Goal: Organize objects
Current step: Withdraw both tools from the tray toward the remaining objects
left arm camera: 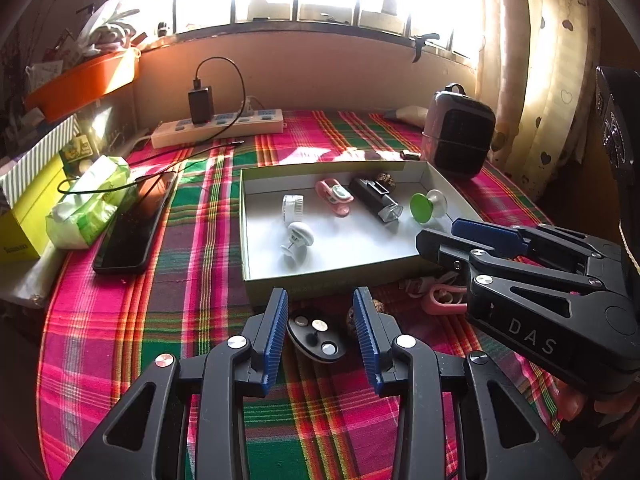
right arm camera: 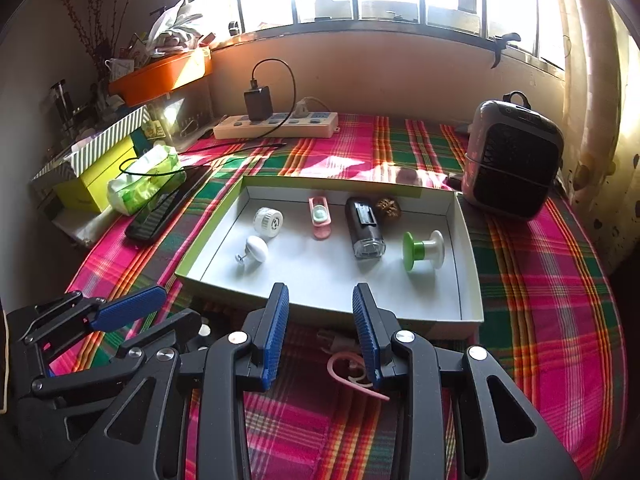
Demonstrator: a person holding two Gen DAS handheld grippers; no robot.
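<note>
A shallow white box (left arm camera: 256, 216) (right arm camera: 468, 264) on the plaid cloth holds a white cap (right arm camera: 268, 221), a white knob (right arm camera: 256, 249), a pink clip (right arm camera: 320, 216), a black lighter-like item (right arm camera: 364, 228), a walnut (right arm camera: 388, 208) and a green-and-white spool (right arm camera: 420, 250). My left gripper (left arm camera: 320, 296) (right arm camera: 176, 308) is open above a black oval piece with silver studs (left arm camera: 316, 338) lying before the box. My right gripper (right arm camera: 320, 292) (left arm camera: 440, 236) is open over a pink ear hook (right arm camera: 344, 372) (left arm camera: 440, 300) and a white plug (right arm camera: 336, 340); nothing is pinched.
A phone (left arm camera: 132, 224), a tissue pack (left arm camera: 88, 204) and a yellow box (left arm camera: 28, 216) lie at the left. A power strip with a charger (left arm camera: 216, 124) sits at the back wall. A small heater (left arm camera: 460, 128) stands beyond the box's right corner. A curtain (left arm camera: 532, 80) hangs on the right.
</note>
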